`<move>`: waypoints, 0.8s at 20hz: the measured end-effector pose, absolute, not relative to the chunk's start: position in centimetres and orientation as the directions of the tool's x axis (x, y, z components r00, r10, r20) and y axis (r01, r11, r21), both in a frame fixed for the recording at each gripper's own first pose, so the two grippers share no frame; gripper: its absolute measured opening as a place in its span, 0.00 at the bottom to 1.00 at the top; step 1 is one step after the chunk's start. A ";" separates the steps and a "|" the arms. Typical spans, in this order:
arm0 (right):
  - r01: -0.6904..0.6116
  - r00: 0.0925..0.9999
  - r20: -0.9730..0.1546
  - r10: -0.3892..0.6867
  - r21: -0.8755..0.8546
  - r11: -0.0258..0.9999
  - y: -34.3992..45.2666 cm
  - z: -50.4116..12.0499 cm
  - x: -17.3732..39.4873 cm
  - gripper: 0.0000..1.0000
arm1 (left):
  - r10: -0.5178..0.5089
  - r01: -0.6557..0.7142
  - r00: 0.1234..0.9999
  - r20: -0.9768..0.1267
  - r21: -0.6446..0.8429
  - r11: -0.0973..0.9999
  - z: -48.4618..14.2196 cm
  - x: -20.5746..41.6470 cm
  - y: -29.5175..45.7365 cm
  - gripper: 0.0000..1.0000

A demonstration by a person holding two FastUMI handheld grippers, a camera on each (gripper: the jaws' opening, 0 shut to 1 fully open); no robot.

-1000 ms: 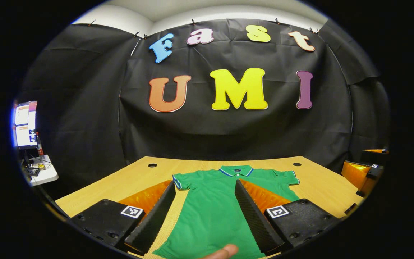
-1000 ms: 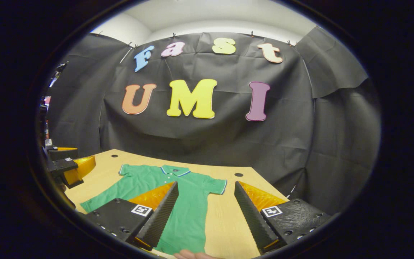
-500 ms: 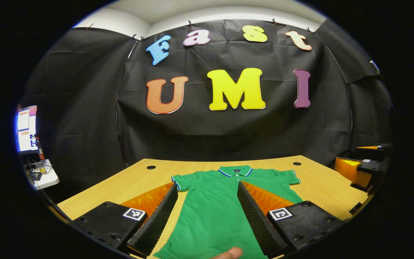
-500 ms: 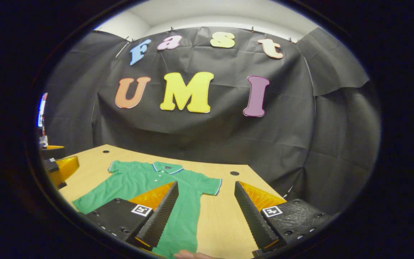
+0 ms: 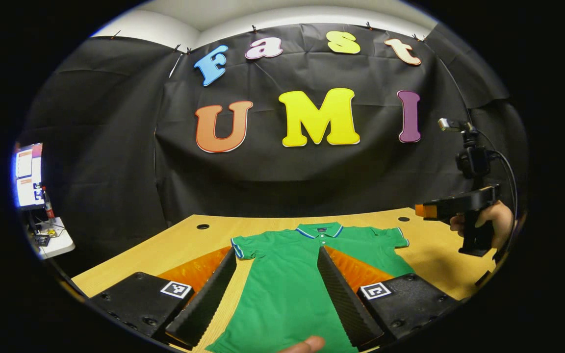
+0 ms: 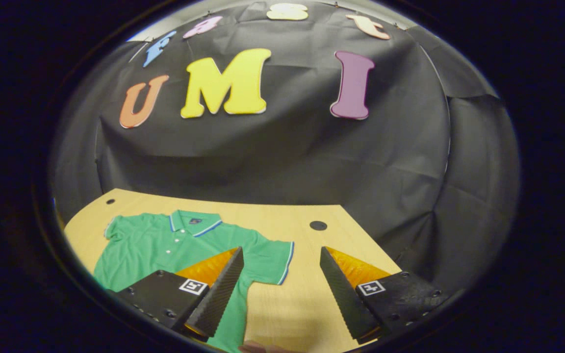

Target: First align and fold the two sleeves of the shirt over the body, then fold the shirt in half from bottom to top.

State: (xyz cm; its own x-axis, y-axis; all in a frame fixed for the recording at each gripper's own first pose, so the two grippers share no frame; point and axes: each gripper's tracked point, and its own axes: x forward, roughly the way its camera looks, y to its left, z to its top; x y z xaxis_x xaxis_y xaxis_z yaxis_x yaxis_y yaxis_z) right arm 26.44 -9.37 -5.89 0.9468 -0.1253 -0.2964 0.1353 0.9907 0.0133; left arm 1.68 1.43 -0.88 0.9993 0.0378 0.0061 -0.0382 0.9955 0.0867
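Lighting is even and moderately bright in the left gripper view, coming from overhead; the pale wooden tabletop [image 5: 184,240] and the flat green short-sleeved polo shirt [image 5: 292,274] are clearly lit with crisp edges. A soft shadow falls on the tabletop at right, beneath the right hand-held gripper [image 5: 422,211]. A glowing monitor screen [image 5: 27,174] at far left is overexposed. The right gripper view is dimmer, darkening toward its rim. Both views bow straight lines strongly at the edges. No motion blur noted.
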 end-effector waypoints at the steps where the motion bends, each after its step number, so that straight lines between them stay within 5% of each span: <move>1: 0.164 0.933 -0.327 -0.151 0.014 0.986 -10.5 -7.1 28.0 0.95 | 0.042 -0.042 0.999 0.001 0.086 0.995 -1.1 1.9 1.5 1.00; 13: 0.169 0.808 -0.585 -0.065 0.125 0.978 -10.0 -17.8 37.4 0.95 | 0.051 -0.043 0.996 -0.071 0.115 0.992 -3.8 3.7 1.3 1.00; 16: 0.145 0.803 -0.594 -0.046 0.120 0.982 -9.2 -18.3 37.5 0.87 | 0.045 -0.037 0.995 -0.084 0.101 0.994 -4.0 3.9 1.3 1.00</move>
State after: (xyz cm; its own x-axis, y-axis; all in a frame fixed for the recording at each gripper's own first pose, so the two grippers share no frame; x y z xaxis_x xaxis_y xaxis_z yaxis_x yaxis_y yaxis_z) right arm 37.52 -9.24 -18.32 0.8034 -0.0463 -0.5937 0.1451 0.9821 0.1198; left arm 3.89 1.30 -4.04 0.9954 0.0454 -0.0845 -0.0367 0.9942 0.1011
